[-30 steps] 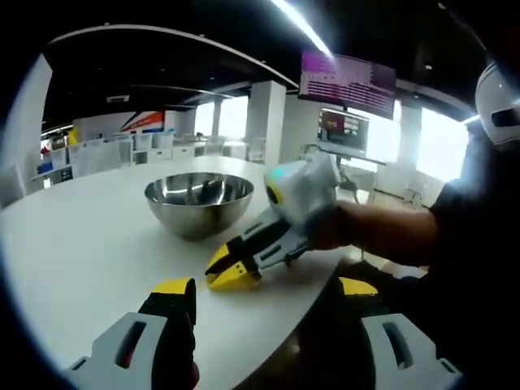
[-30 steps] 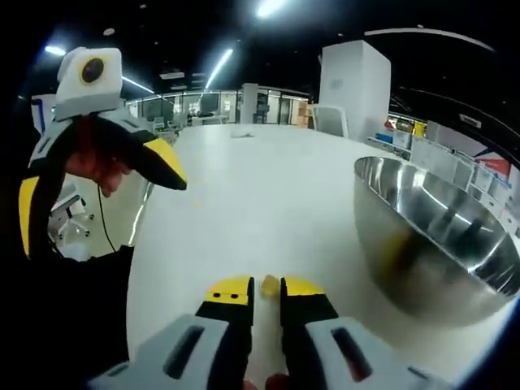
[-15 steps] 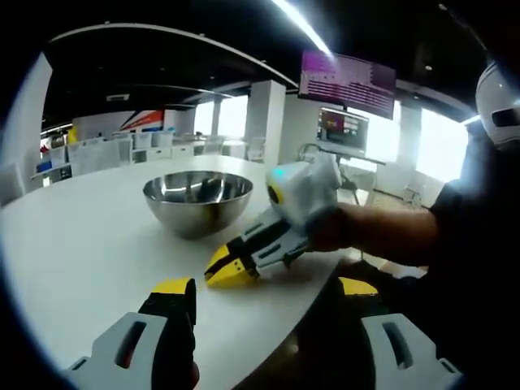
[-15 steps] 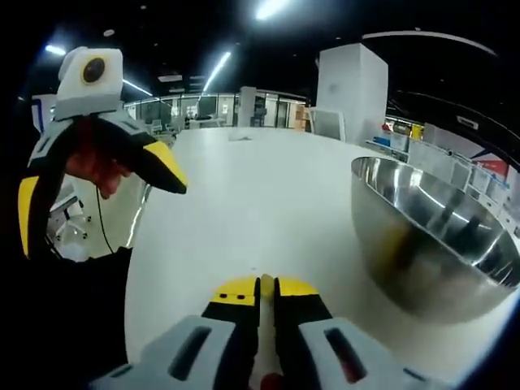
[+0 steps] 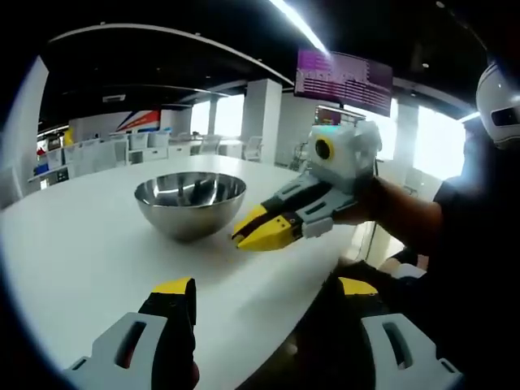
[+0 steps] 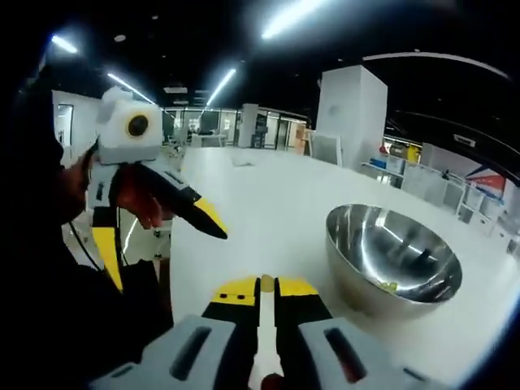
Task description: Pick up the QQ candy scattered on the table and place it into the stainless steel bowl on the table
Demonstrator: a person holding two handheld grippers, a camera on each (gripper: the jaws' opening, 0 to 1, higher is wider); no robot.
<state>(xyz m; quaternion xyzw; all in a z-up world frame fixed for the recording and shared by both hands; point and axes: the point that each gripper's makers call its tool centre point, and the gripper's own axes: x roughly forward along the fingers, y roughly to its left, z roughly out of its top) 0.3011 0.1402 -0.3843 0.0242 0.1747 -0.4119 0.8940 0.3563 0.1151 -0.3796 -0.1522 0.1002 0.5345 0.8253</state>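
QQ candy (image 6: 266, 283) pinched in right tool (image 6: 266, 289), left of bowl (image 6: 393, 262)

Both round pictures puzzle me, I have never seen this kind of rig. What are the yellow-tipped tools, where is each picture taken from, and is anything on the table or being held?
A person holds a two-jaw hand tool in each hand, and a fisheye camera rides on each tool, looking along its jaws. In the left gripper view, the left gripper stands open at the bottom, holding nothing, while the right gripper reaches in from the right, raised above the white table beside the stainless steel bowl. In the right gripper view, the right gripper's jaws are shut on a small yellowish candy, with the left gripper at the left. The bowl already has something small and yellowish in it, probably candy.
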